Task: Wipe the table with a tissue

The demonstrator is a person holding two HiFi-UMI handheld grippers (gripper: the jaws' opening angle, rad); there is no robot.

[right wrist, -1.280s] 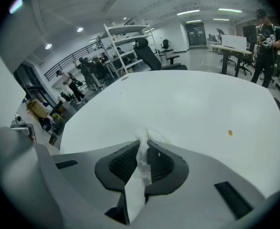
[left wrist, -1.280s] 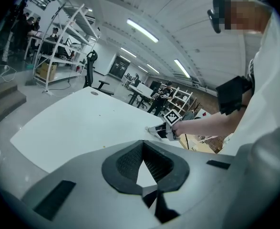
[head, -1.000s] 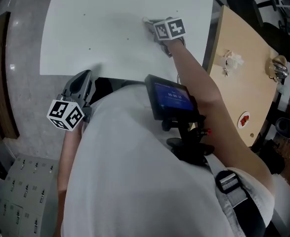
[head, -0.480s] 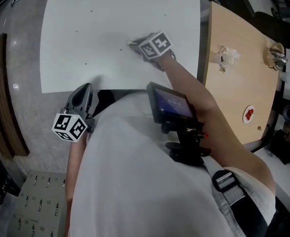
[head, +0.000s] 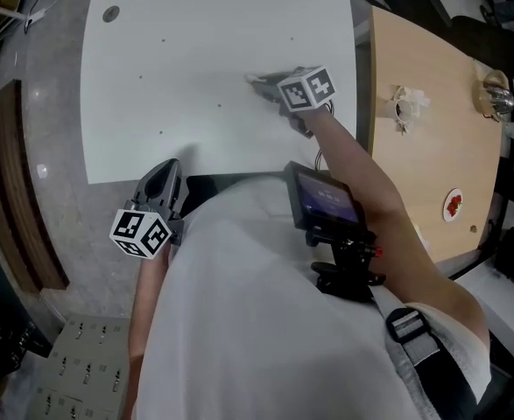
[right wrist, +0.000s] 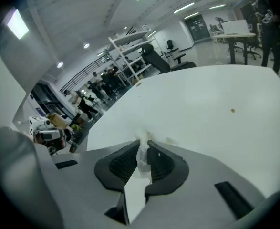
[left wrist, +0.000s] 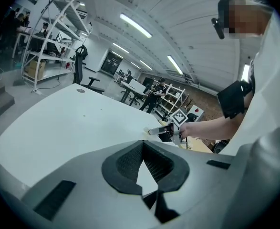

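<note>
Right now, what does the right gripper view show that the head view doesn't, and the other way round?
Only the right gripper view shows the right tool pinching the tissue between its jaws, with shelves far behind. Only the head view shows the wooden table alongside and the screen mounted at the person's front. Both show the white table.
</note>
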